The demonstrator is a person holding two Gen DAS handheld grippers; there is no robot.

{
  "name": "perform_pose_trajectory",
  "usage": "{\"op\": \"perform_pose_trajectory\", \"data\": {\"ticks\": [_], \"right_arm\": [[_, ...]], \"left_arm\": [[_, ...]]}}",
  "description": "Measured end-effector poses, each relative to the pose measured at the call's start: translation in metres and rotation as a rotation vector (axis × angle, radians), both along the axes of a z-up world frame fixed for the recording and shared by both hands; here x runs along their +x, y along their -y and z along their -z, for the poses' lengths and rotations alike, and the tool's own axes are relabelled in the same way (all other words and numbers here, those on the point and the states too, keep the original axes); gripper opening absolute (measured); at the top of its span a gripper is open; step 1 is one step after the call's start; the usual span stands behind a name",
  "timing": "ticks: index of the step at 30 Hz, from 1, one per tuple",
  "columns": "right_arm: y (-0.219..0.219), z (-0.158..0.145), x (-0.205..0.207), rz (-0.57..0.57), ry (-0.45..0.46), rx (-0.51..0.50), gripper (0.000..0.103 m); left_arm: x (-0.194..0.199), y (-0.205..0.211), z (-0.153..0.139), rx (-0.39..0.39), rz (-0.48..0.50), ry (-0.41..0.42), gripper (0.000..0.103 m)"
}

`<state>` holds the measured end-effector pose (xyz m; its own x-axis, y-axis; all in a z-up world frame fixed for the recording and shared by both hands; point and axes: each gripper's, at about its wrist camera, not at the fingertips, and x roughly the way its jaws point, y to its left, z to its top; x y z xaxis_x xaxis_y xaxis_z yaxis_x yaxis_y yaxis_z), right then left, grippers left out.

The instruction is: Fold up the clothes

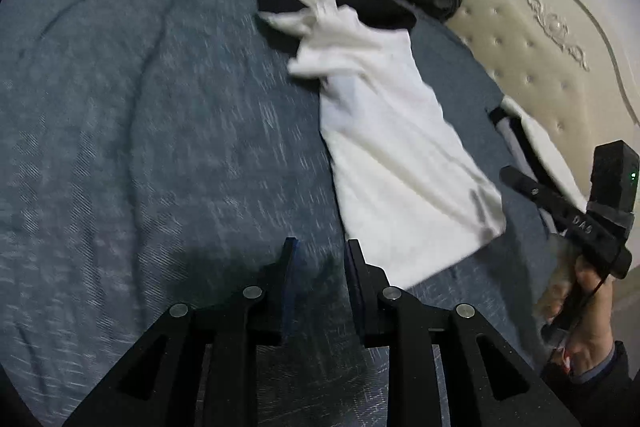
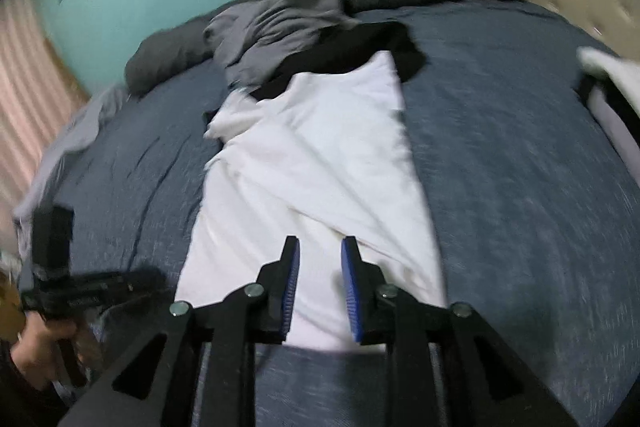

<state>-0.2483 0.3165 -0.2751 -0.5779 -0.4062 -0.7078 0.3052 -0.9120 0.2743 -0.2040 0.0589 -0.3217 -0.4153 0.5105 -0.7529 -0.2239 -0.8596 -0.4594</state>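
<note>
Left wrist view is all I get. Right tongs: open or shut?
Observer: Open. The right tongs hold nothing; the blue pads stand apart over the near end of the white garment.
Operator: Anything at the bed's left edge? It's cut off for me.
Observer: A light grey sheet hangs over that edge.
Operator: And past it?
Observer: A pink striped surface, too blurred to identify.
</note>
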Motion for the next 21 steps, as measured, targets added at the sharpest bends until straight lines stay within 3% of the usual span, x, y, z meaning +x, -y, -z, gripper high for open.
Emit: {"op": "perform_pose_trajectory", "data": {"ticks": [2, 4, 6, 17, 21], "right_arm": [[0.016, -0.004, -0.009, -0.033, -0.004, 0.011, 0.025], [0.035, -0.006, -0.022, -0.073, 0.001, 0.023, 0.039], [0.055, -0.006, -0.036, -0.115, 0.009, 0.036, 0.041], [0.145, 0.008, -0.095, -0.306, 0.029, 0.193, 0.041], [0.154, 0.018, -0.104, -0.325, 0.035, 0.233, 0.022]], "left_arm": [[-0.003, 0.008, -0.006, -0.003, -0.009, -0.006, 0.032], [-0.006, 0.018, -0.009, -0.004, -0.021, -0.011, 0.033], [-0.008, 0.028, -0.009, -0.004, -0.027, -0.003, 0.034], [-0.012, 0.055, -0.009, 0.038, -0.068, 0.006, 0.034], [-0.013, 0.062, -0.011, 0.044, -0.085, 0.0, 0.034]]}}
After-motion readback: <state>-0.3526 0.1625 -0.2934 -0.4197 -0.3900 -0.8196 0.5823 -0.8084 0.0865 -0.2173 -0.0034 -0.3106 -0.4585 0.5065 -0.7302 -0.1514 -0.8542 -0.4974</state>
